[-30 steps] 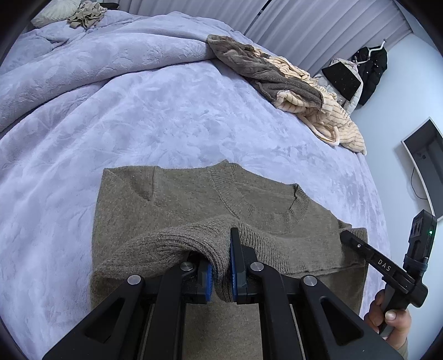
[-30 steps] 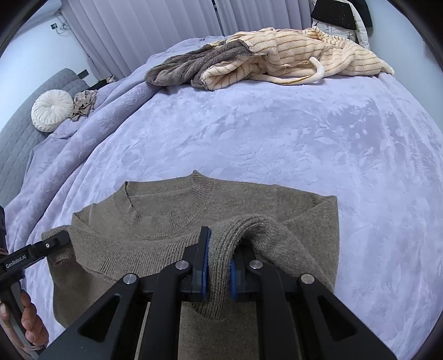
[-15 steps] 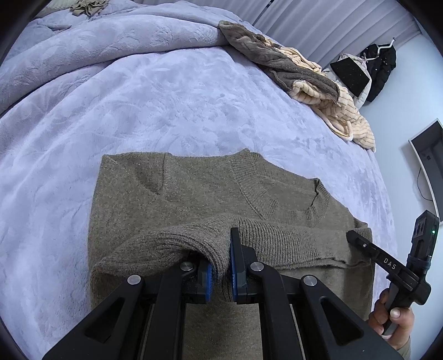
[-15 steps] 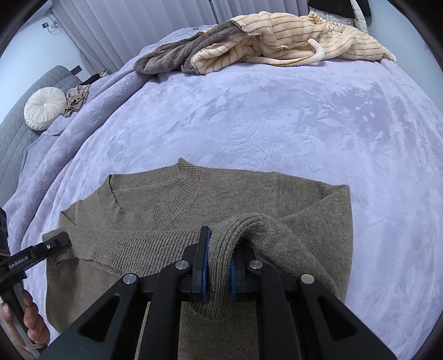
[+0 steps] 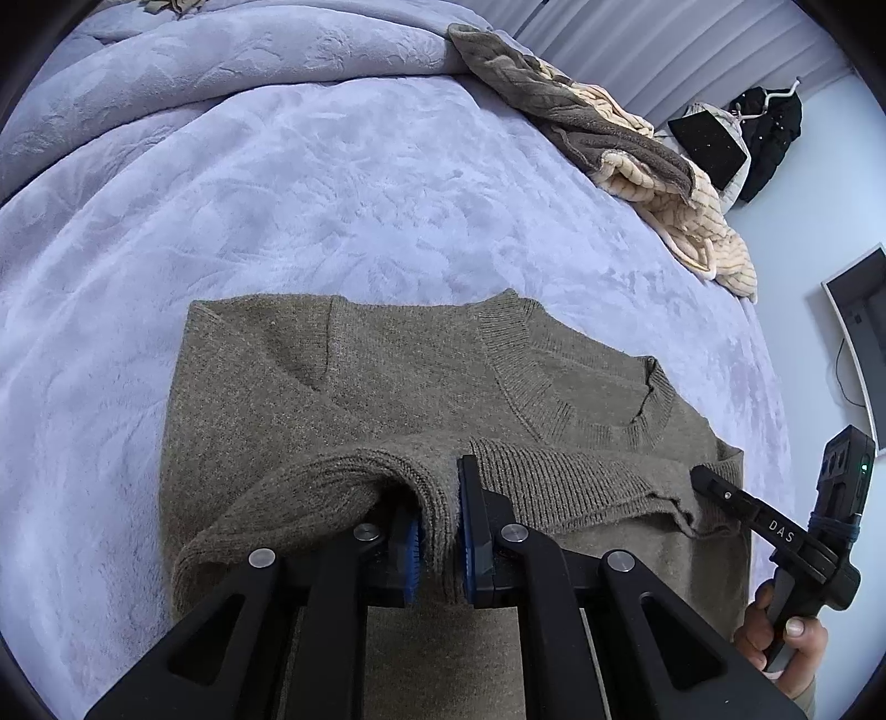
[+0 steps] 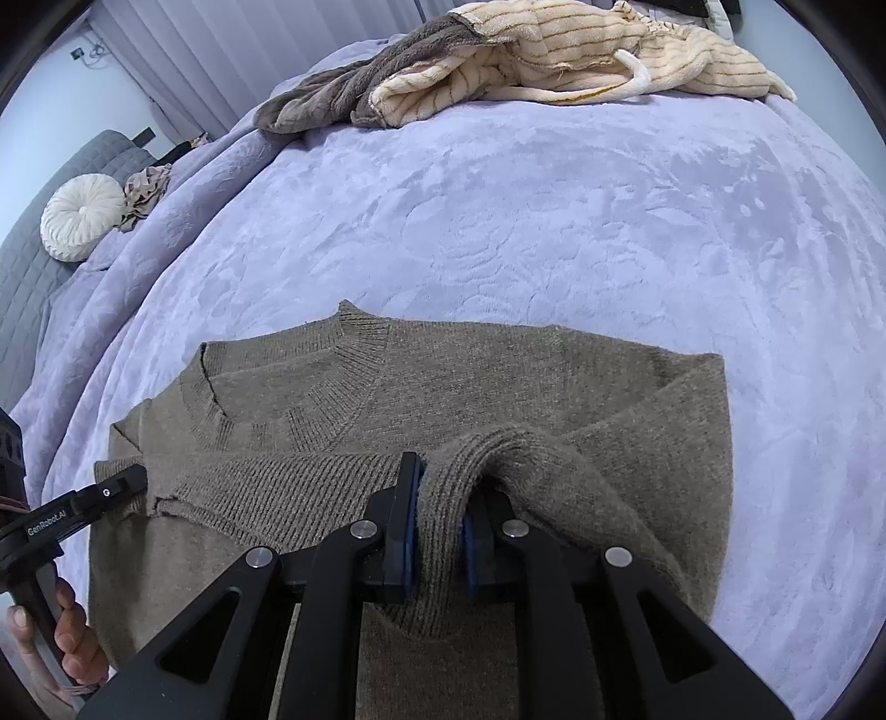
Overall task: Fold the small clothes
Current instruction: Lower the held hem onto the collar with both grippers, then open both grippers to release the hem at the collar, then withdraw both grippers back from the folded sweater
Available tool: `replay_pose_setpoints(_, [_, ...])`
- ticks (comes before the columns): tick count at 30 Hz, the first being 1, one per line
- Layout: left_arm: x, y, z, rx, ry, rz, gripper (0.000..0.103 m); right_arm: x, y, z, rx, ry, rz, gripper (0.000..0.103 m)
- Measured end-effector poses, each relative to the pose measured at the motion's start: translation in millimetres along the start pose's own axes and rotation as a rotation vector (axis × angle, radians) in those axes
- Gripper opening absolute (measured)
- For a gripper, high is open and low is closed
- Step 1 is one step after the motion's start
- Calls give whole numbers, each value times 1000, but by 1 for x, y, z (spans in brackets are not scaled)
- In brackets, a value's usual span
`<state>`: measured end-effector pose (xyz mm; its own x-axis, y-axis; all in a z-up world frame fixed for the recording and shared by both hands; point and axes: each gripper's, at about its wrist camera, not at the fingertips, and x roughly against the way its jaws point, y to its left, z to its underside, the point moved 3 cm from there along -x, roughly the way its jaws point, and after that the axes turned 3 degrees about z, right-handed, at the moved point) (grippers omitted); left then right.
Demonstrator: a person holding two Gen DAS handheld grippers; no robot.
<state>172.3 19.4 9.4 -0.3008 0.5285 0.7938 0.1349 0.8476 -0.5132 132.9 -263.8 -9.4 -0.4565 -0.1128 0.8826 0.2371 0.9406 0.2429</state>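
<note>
Left gripper: clenched on a ribbed fold of the olive-brown sweater, hem bunched between its blue pads.
Right gripper: likewise clamped on the sweater's ribbed hem.
Sweater: on the lavender bedspread, collar away from the grippers, hem edge lifted over the body.
Beyond: 1 cream striped garment with 1 grey-brown garment, well apart; 1 round white cushion.
</note>
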Motion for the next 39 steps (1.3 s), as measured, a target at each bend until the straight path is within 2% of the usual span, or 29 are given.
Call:
replay_pose_setpoints(1, [1,1,0,10,7,13,14,2,-1,-1,-10,6,-31,29])
replay_pose_setpoints(2, [2,2,0,21,14,23,40,5,-1,-2,-20,5,-75,36])
replay_pose_setpoints(3, [4,2,0,31,11,43,59,10,-1,-3,-26,-5,-97,49])
replay_pose_setpoints(4, [9,3,0,40,-8,59,88,15,0,-3,-29,-19,-104,60])
replay_pose_setpoints(6, [22,2,0,47,-75,58,89,24,1,-5,-28,-50,-96,62])
replay_pose_setpoints(13, [38,-8,1,-20,-87,33,89,37,8,-5,17,-89,-27,62])
replay_pose_setpoints(17, [29,-18,-2,-76,-70,13,89,36,24,-5,110,-113,45,62])
replay_pose_setpoints(21, [5,-34,-8,-195,-60,-96,89,23,46,-11,248,-132,106,62])
replay_pose_setpoints(23, [-7,-29,-16,-185,-38,-116,89,12,54,-16,313,-128,134,62])
replay_pose_setpoints(25, [-17,-18,-24,-143,-17,-95,89,1,54,-21,354,-110,140,62])
replay_pose_setpoints(29, [-23,-2,-33,-120,-24,-78,89,-21,27,-33,329,-64,173,62])
replay_pose_setpoints(33, [-28,8,-37,-119,-23,-54,89,-23,-3,-39,236,-49,56,61])
replay_pose_setpoints(37, [-32,9,-38,-135,-4,-62,89,-20,-8,-39,217,-49,20,61])
replay_pose_setpoints(39, [-26,4,-37,-148,-3,-87,89,-16,-7,-39,201,-48,28,61])
